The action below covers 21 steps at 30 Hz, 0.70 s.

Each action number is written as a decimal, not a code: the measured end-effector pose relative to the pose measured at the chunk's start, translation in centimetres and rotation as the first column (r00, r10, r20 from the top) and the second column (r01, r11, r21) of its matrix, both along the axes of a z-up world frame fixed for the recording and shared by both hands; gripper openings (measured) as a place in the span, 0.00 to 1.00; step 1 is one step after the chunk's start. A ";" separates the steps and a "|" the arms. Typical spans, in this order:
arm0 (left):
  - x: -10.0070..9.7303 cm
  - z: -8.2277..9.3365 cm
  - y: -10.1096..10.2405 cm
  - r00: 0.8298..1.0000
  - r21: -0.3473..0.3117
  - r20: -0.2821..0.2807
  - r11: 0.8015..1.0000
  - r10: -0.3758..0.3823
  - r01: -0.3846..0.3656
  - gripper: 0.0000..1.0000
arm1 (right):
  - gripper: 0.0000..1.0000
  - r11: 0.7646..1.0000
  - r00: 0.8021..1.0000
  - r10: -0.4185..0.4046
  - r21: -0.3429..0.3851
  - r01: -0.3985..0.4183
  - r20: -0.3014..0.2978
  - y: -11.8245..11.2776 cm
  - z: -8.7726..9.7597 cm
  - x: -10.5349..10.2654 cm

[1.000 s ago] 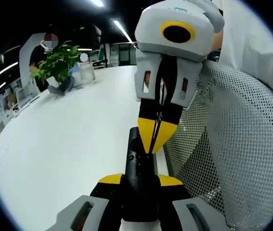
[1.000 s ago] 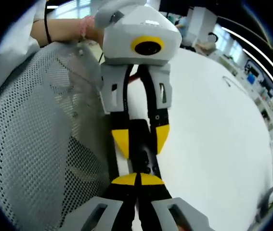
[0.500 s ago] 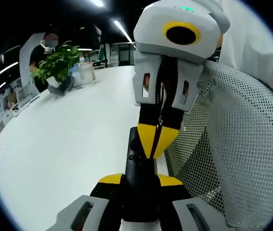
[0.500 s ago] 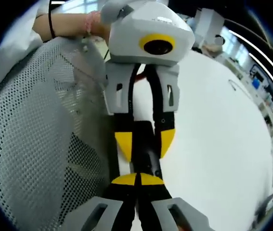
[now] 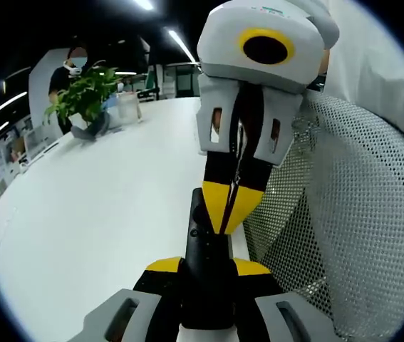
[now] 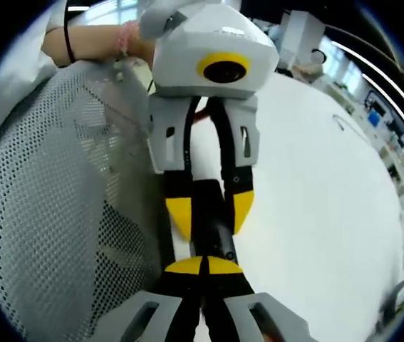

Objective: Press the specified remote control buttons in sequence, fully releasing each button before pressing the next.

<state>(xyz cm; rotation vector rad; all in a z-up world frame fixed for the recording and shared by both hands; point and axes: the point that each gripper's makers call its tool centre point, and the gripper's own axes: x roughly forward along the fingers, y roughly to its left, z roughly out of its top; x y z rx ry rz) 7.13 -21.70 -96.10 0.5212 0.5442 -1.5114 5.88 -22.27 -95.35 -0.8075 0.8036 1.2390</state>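
A black remote control (image 5: 203, 242) sticks out forward between my left gripper's (image 5: 207, 265) yellow-tipped jaws, which are shut on its sides. My right gripper (image 5: 229, 208) comes down from above with its yellow tips closed together, the point resting on the remote's top face near its far end. In the right gripper view my own right gripper (image 6: 203, 265) is shut with its tips on the remote (image 6: 212, 228). Facing it, the left gripper (image 6: 210, 214) clamps the remote from both sides.
A large white table (image 5: 102, 206) lies under the remote and stretches away (image 6: 316, 185). A grey mesh chair back (image 5: 358, 214) stands close beside the grippers (image 6: 52, 214). A potted plant (image 5: 84, 92) and a person (image 5: 70, 68) are at the far end.
The right gripper's closed tip dipped slightly on the remote half a second ago and has come back up a little. The left gripper keeps its hold.
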 end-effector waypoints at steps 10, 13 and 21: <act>0.0 0.0 0.0 1.000 0.002 0.001 1.000 -0.002 0.002 0.25 | 0.00 0.999 0.999 -0.032 -0.002 0.032 -0.012 -0.1 0.0 1.0; 0.0 0.0 0.0 1.000 0.003 0.002 1.000 -0.003 0.003 0.25 | 0.00 1.000 0.999 -0.031 -0.004 0.031 -0.011 -0.1 -0.1 1.0; 0.0 0.0 0.0 1.000 0.003 0.003 1.000 -0.002 0.002 0.25 | 0.00 0.999 0.999 -0.040 -0.019 0.039 -0.037 -0.1 -0.1 1.3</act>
